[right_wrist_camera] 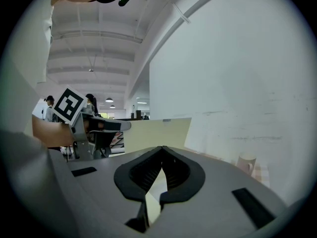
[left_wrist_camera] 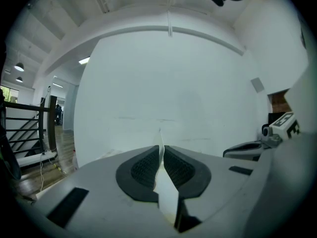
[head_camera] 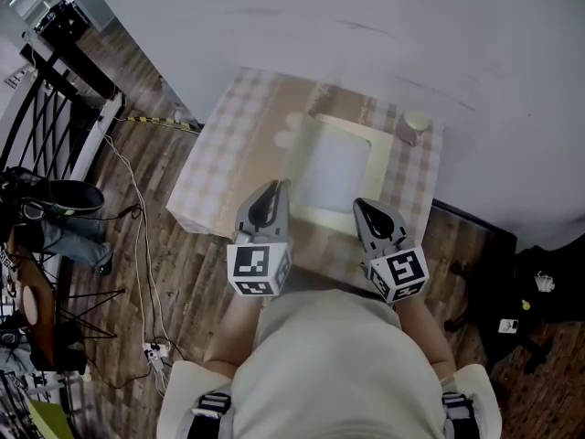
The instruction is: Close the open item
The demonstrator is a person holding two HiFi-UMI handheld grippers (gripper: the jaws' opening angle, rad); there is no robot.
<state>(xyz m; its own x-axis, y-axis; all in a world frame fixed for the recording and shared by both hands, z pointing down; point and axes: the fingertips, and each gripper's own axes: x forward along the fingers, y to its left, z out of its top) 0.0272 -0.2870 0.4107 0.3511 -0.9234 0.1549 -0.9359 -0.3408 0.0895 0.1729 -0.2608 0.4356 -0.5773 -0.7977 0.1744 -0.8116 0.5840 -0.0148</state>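
Small checked-cloth table [head_camera: 228,149] against a white wall. Near its middle, toward the near edge, lies the cream item [head_camera: 379,158], not yet shut. Left gripper [left_wrist_camera: 161,150] almost closed, pinching the thin flap [left_wrist_camera: 167,195], which stands raised. Right gripper [right_wrist_camera: 162,150] at the item's near right corner, tips together, apparently empty. Probably left: swinging the flap over and pressing flat.

Box [head_camera: 340,210] on table [head_camera: 228,158], cup [head_camera: 416,124] behind its right corner, wall [head_camera: 366,16] behind table

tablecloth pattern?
Pale beige-and-white check on the tablecloth; shows best in the head view.
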